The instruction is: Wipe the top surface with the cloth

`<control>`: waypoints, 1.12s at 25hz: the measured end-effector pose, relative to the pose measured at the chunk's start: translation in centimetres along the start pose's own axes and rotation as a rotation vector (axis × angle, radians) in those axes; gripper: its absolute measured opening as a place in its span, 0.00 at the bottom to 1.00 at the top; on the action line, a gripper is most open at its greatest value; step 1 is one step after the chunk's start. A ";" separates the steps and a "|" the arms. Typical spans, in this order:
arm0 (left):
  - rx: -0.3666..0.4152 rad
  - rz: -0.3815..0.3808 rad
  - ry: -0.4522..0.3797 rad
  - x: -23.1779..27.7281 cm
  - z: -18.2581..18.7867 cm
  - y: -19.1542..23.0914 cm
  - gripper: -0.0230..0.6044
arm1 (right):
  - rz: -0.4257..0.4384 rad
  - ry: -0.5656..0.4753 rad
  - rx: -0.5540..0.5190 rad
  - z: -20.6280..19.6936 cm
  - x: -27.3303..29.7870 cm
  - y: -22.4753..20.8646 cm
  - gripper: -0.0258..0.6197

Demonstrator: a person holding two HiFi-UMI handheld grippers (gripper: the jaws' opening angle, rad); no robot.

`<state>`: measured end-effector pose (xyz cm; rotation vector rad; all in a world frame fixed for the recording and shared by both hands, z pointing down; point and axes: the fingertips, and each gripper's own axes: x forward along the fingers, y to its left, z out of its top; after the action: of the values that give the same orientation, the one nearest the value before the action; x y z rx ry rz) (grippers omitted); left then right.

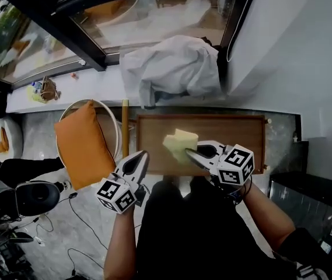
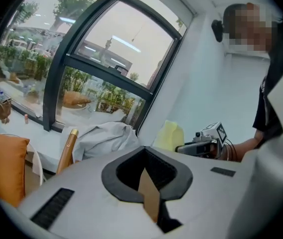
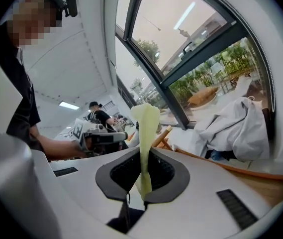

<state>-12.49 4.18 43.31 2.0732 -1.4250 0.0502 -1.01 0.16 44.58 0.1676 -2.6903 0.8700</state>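
Cloth: the yellow cloth (image 1: 180, 143) is sitting over the left part of the wooden top (image 1: 236, 136), long axis pointing away from the jaws toward the window (whether it touches the wood, cannot tell).
Right gripper (image 1: 196, 153): is clamping the cloth's near end.
Left gripper (image 1: 141, 159): is hovering at the near-left corner, jaws together on nothing.
Room: wood is showing open rightward to the edge.
Surroundings: a crumpled white sheet (image 1: 174, 63) is lying beyond the far edge; an orange cushion (image 1: 81, 142) is standing to the left.
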 end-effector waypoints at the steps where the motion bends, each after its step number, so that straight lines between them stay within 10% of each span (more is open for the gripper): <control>1: -0.009 0.008 -0.005 0.0 0.3 0.3 0.05 | 0.005 0.002 0.012 0.0 0.7 -0.2 0.09; 28: -0.171 0.055 0.176 1.9 -0.6 8.4 0.05 | -0.219 0.249 0.277 -8.0 23.9 -9.7 0.09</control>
<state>-18.71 0.92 48.38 1.8438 -1.3307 0.1257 -19.61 -3.34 63.81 0.3801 -2.2651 1.1092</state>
